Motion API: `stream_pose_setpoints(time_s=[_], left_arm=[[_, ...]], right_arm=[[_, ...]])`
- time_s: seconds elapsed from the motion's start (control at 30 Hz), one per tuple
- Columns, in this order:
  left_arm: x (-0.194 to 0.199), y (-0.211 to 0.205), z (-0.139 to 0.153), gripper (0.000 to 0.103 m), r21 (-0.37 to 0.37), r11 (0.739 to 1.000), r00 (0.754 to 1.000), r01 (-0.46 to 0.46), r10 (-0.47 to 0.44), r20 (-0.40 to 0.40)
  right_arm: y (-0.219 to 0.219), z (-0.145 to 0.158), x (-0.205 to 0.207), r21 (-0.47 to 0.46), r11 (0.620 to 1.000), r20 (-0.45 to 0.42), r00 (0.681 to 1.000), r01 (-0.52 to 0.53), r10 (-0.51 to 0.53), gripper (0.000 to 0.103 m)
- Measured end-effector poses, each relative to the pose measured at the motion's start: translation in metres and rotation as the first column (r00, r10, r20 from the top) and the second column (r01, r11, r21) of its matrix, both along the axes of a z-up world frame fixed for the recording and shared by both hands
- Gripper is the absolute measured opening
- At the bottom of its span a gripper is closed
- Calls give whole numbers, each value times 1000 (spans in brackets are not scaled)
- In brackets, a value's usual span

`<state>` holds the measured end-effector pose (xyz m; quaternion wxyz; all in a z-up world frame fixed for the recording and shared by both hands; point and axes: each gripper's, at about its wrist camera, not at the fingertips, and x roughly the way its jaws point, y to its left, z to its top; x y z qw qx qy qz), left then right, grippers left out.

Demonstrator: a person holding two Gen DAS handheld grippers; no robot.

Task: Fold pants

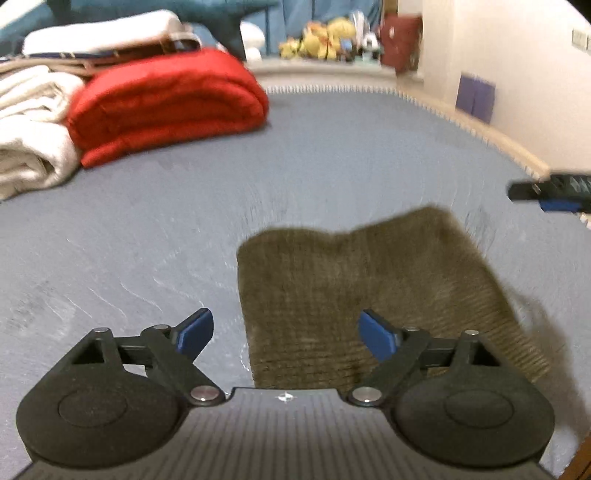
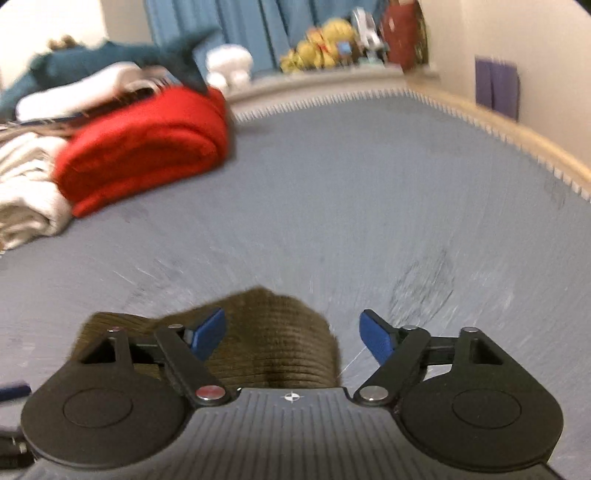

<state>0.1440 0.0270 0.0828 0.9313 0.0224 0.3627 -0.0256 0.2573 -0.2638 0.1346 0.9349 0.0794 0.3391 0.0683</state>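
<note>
Towels: a white pile (image 1: 26, 129) lay at your far left on the bed (image 1: 332, 147).
Blanket: a red fold (image 1: 166, 107) sat just beside the towels.
Left tongs: yours (image 1: 286, 334) stood wide, gripping nothing, above the pants' near left edge.
Pants: the brown fold (image 1: 351, 288) lay flat on the bed.
Right tongs: yours (image 2: 293, 334) stood wide and empty, over the pants' right end.

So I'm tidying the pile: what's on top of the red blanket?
A white folded textile overlaps the red blanket at its rear edge; how much rests on it is hidden.
</note>
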Motion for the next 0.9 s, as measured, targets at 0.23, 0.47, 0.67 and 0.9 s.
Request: stream_pose_setpoints(time_s=[0.23, 0.47, 0.67, 0.9], left_arm=[[-62, 3, 40, 93, 19, 996, 987, -90, 87, 133], [-102, 14, 33, 94, -132, 975, 984, -176, 177, -3], [-94, 0, -6, 94, -129, 981, 986, -144, 130, -106], [-83, -5, -16, 94, -113, 987, 989, -114, 103, -104]], right_arm=[[-10, 59, -90, -53, 993, 139, 984, -105, 111, 98], [-13, 89, -150, 97, 991, 88, 993, -87, 78, 102], [-3, 41, -170, 50, 995, 13, 996, -84, 84, 102], [37, 4, -155, -35, 989, -69, 987, -145, 142, 102]])
